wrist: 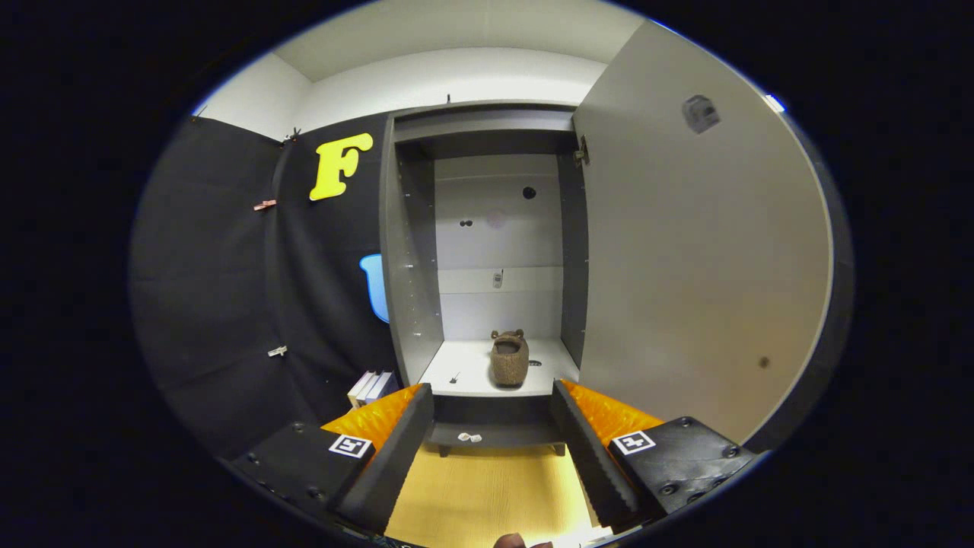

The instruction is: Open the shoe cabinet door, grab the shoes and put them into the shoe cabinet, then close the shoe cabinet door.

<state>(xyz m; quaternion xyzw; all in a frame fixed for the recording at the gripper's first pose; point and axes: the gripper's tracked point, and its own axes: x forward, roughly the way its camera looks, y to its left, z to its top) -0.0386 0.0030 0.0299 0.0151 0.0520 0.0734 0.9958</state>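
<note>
Cabinet (411,251) open, door (700,251) swung wide to right. One brown shoe (509,358) sits on white shelf (468,369) inside, upright, toe end facing out. Gripper (493,415) back from cabinet, jaws spread wide, nothing between them. Shoe beyond jaws, well apart. Yellow floor (487,487) under jaws. Small white bits (469,437) on dark base below shelf. Books (370,387) lean beside cabinet's left side
</note>
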